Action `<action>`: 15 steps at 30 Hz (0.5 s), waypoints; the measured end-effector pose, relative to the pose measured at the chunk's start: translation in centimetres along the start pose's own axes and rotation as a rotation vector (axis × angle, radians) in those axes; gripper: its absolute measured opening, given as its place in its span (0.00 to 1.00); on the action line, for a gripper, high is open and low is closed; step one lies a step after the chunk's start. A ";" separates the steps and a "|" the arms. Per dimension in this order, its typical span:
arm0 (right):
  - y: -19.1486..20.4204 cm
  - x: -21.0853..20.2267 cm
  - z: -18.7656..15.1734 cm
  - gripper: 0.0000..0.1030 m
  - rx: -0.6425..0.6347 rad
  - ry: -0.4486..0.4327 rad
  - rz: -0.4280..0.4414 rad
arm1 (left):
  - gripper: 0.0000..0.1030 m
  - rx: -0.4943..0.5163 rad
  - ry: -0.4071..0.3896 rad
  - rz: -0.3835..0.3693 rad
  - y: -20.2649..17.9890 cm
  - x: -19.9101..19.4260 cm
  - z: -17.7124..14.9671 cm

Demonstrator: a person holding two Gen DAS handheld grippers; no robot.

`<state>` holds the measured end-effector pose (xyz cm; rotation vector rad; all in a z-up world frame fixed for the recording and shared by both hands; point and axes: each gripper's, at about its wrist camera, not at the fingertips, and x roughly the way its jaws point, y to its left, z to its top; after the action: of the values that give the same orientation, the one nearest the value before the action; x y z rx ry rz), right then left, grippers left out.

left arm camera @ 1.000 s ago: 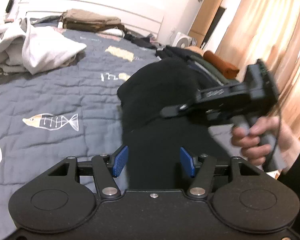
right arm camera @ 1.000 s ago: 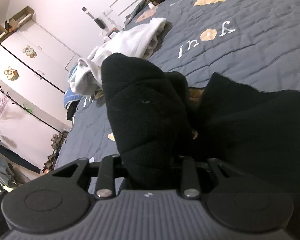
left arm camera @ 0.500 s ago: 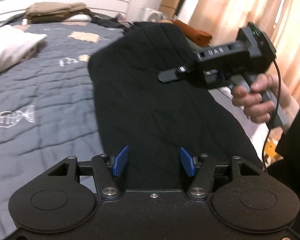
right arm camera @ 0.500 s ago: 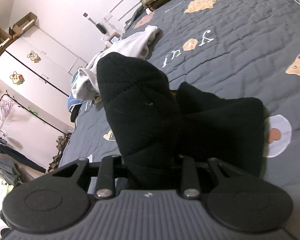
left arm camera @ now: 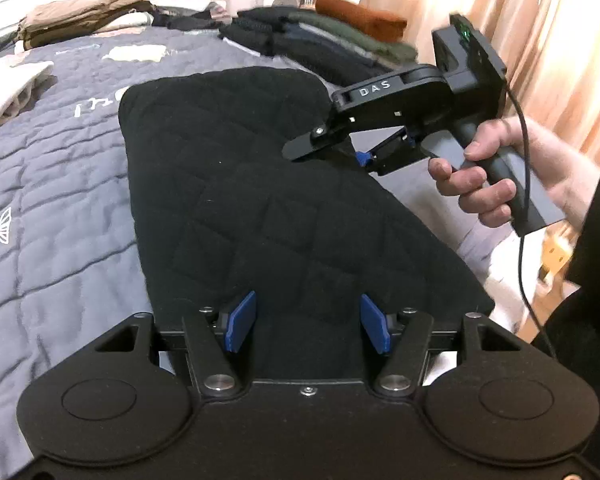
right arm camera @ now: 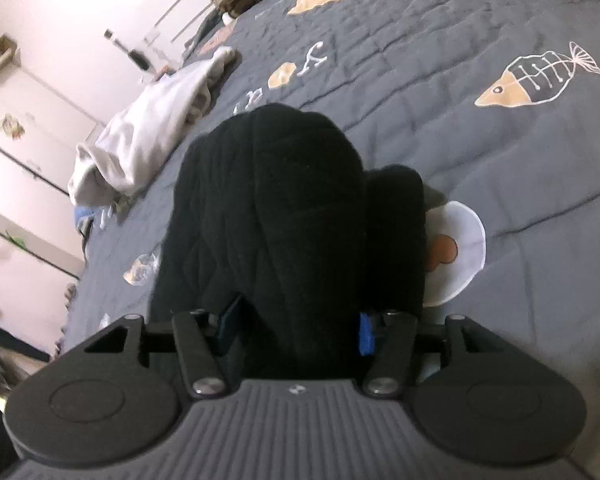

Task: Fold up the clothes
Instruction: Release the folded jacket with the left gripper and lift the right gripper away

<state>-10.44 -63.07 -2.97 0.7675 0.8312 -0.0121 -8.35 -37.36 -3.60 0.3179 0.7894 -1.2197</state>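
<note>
Nearest, in the left wrist view: left gripper (left arm camera: 308, 322) low over the near end of the black garment (left arm camera: 260, 200), blue pads (left arm camera: 242, 322) spread wide, nothing clamped between them, only flat cloth beneath the gap.

Just past that, garment laid out long and flat on the grey quilt (left arm camera: 52, 220), reaching away toward the head of the bed, quilted stitching visible, one layer lapped over another about halfway up.

To the right, above the garment's right edge: right gripper (left arm camera: 330, 154), held by a hand (left arm camera: 484, 184) around the grip, black cable (left arm camera: 520, 240) hanging down from it. Fingers parted here too.

Same tool from its own camera: right gripper (right arm camera: 296, 330) with both pads well apart and a thick bunched fold of the black cloth rising up through the gap and humping forward. Fills most of the space between the pads; impossible to tell whether pressed by either one. Not pinched tight.

Beyond the hump, quilt with a fried-egg print (right arm camera: 456, 248) just beside the cloth and a fish-skeleton print (right arm camera: 536, 76) further out.

Further on: crumpled white garment (right arm camera: 152, 136) lying on the quilt, well apart from the black one.

At the far side of the bed: stack of folded dark clothes (left arm camera: 324, 44) with a rust-coloured piece on top, and a heap of tan clothes (left arm camera: 80, 16) by the headboard.

Furthest: peach curtain (left arm camera: 540, 20) on the right, pale wardrobe (right arm camera: 20, 140) with small stickers along the wall.
</note>
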 end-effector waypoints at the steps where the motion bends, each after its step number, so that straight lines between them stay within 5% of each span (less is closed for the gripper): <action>1: 0.2 -0.3 0.1 0.55 -0.009 -0.002 0.001 | 0.56 0.016 0.005 0.010 -0.4 0.3 0.0; 6: 0.7 -3.8 -0.3 0.57 -0.036 -0.070 -0.013 | 0.57 0.036 0.001 0.005 -0.9 0.7 0.3; 15: 0.2 -3.5 -3.5 0.59 -0.050 0.028 -0.014 | 0.57 0.004 -0.012 -0.013 -1.3 0.9 0.9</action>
<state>-15.07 -61.73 -1.99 0.7156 0.8608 0.0069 -9.07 -39.02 -3.34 0.3089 0.7797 -1.2341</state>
